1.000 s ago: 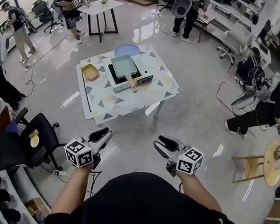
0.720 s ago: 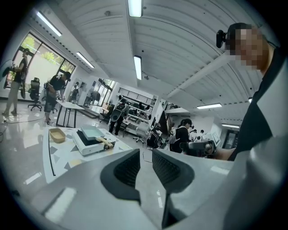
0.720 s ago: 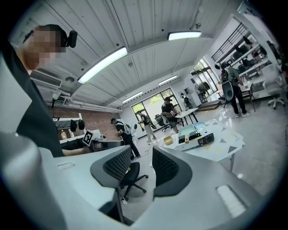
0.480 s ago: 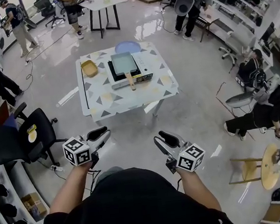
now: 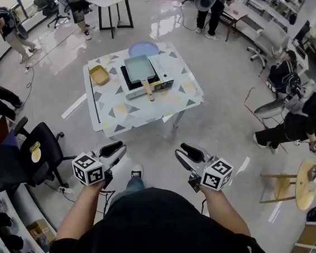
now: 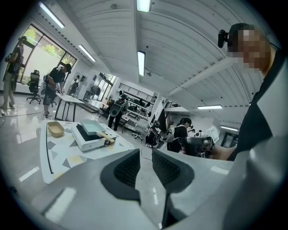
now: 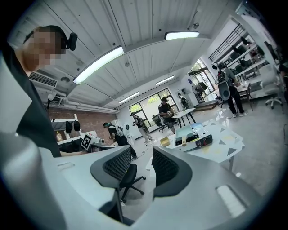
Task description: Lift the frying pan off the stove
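A pale green rectangular frying pan (image 5: 140,68) with a wooden handle (image 5: 149,90) sits on a white portable stove (image 5: 164,78). The stove stands on a patterned table (image 5: 124,113) well ahead of me. Both grippers hang over the floor, far short of the table. My left gripper (image 5: 115,150) and right gripper (image 5: 187,151) hold nothing, with only a narrow slit between the jaws. The left gripper view shows its jaws (image 6: 146,155) with the pan (image 6: 92,127) at far left. In the right gripper view the jaws (image 7: 141,152) stand left of the pan (image 7: 190,131).
A yellow dish (image 5: 100,75) and a blue plate (image 5: 143,50) share the table. A black office chair (image 5: 43,147) stands at my left and a wooden stool (image 5: 307,183) at the right. Several people stand or crouch around the room. My shoe (image 5: 135,172) shows below.
The view has shifted slightly forward over the floor and a shoe has come into sight between the grippers. Both grippers keep the same pose and the same jaw gap.
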A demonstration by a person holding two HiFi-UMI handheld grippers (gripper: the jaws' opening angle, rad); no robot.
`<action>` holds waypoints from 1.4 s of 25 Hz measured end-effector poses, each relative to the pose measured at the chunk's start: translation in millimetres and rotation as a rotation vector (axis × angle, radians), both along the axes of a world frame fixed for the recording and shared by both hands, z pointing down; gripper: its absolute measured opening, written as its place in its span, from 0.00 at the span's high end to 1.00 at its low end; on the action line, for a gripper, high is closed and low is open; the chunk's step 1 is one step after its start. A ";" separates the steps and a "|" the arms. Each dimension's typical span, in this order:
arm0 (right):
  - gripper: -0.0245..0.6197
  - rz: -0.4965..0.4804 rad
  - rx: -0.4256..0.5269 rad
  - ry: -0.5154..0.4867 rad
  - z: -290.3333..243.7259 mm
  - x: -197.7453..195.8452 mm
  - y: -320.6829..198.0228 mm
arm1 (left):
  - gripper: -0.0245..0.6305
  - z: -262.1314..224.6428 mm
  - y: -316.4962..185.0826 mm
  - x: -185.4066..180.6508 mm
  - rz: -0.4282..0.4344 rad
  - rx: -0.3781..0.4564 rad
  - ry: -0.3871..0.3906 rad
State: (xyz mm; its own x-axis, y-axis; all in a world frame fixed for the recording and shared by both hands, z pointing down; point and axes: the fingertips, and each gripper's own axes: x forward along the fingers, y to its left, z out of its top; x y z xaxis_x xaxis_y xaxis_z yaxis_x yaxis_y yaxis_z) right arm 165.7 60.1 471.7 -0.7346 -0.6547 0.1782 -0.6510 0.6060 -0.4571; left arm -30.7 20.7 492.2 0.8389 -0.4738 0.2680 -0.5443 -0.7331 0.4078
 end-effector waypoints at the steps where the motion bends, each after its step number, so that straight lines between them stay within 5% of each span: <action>1: 0.69 0.004 -0.003 -0.002 0.6 -1.5 -3.9 | 0.84 -0.1 -4.3 -0.2 0.007 0.000 -0.002; 35: 0.68 0.129 -0.049 0.020 11.5 -28.6 -156.2 | 0.84 26.6 -174.6 -3.9 0.178 -0.061 0.011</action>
State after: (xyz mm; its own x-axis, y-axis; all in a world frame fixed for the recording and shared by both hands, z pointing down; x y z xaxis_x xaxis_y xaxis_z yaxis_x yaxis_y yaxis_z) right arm 137.0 -96.1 483.3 -0.6405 -0.7339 0.2262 -0.7318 0.4938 -0.4697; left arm -34.6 -153.9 518.7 0.9113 -0.3004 0.2816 -0.4029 -0.7914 0.4597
